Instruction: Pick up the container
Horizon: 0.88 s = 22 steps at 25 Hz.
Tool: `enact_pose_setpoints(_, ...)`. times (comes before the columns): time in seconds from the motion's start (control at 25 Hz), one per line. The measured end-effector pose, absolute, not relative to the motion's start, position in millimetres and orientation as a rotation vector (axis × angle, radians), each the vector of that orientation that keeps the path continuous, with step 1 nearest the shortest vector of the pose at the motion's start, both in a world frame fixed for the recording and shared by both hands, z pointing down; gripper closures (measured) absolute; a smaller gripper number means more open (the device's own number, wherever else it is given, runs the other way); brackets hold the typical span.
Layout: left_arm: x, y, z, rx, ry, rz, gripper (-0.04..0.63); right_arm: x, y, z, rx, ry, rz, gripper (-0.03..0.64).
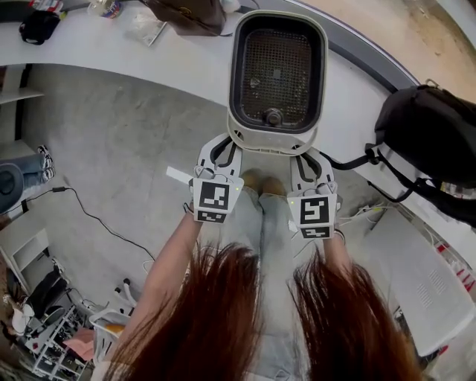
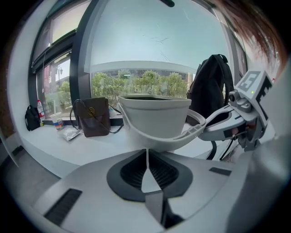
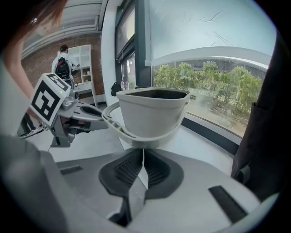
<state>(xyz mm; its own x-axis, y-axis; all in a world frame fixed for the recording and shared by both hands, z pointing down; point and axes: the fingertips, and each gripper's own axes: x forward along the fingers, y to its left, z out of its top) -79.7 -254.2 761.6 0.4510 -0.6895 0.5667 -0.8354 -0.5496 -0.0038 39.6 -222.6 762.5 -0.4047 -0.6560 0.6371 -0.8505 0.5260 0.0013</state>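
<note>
The container (image 1: 275,74) is a white rounded tub with a dark mesh floor and a curved white band along its near side. In the head view it hangs over the grey counter's (image 1: 134,52) edge. My left gripper (image 1: 227,143) is shut on the band's left part and my right gripper (image 1: 307,154) on its right part. In the left gripper view the container (image 2: 154,120) fills the middle, with the left gripper (image 2: 146,151) pinching its band and the right gripper (image 2: 217,124) beside it. The right gripper view shows the container (image 3: 152,111), the right gripper (image 3: 143,150) clamped on the band, and the left gripper (image 3: 91,113).
A brown bag (image 1: 186,15) and a small black bag (image 1: 37,26) sit on the counter's far side. A black backpack (image 1: 431,141) stands to the right. A cable (image 1: 97,219) runs over the floor below. A person (image 3: 61,61) stands far off by shelves.
</note>
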Motion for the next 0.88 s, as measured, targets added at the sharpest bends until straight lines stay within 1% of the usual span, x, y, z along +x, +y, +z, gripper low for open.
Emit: enact_pose_setpoints(0.88,-88,-261,722,2.438,-1.331,0.843,0.572,39,-220,721,1.221,-2.168,0.557,0.591)
